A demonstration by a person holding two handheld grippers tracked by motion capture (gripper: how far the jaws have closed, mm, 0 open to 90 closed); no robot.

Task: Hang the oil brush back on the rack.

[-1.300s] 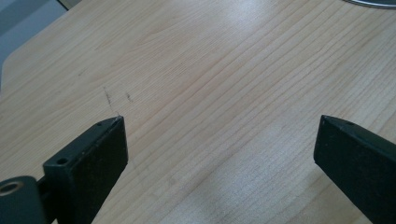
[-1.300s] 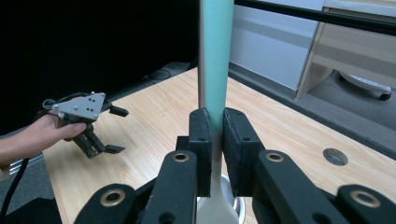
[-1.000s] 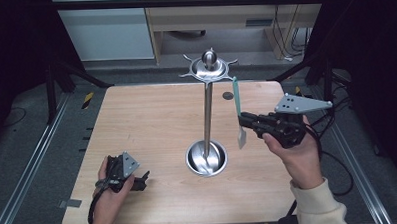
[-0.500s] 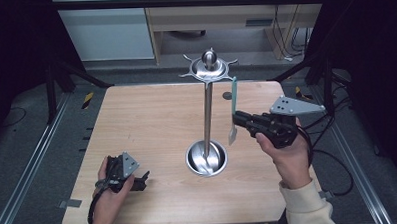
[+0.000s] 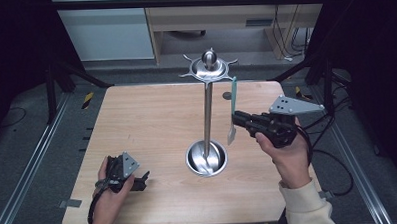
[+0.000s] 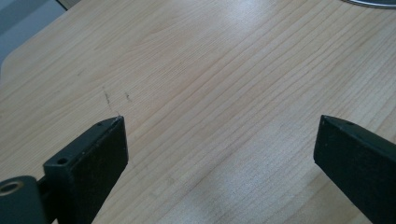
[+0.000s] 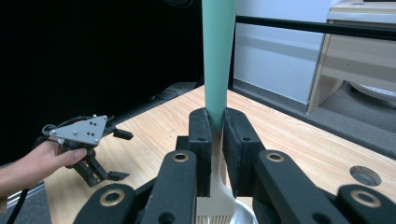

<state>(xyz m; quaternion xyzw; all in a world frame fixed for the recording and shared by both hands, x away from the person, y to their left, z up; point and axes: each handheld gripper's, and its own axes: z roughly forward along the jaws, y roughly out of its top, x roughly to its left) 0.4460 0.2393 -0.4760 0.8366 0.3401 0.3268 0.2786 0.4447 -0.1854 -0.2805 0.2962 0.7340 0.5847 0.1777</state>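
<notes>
Right now the right gripper has its jaws clamped on a green-handled brush, held upright just beside the pole of the metal stand. Meanwhile the left gripper rests on the wooden table, jaws wide apart.

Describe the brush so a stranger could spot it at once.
Start at the tall steel stand in the middle of the wooden table. Just right of its pole, the right gripper clamps the brush upright: a slim teal handle on top, pale bristles below.
</notes>
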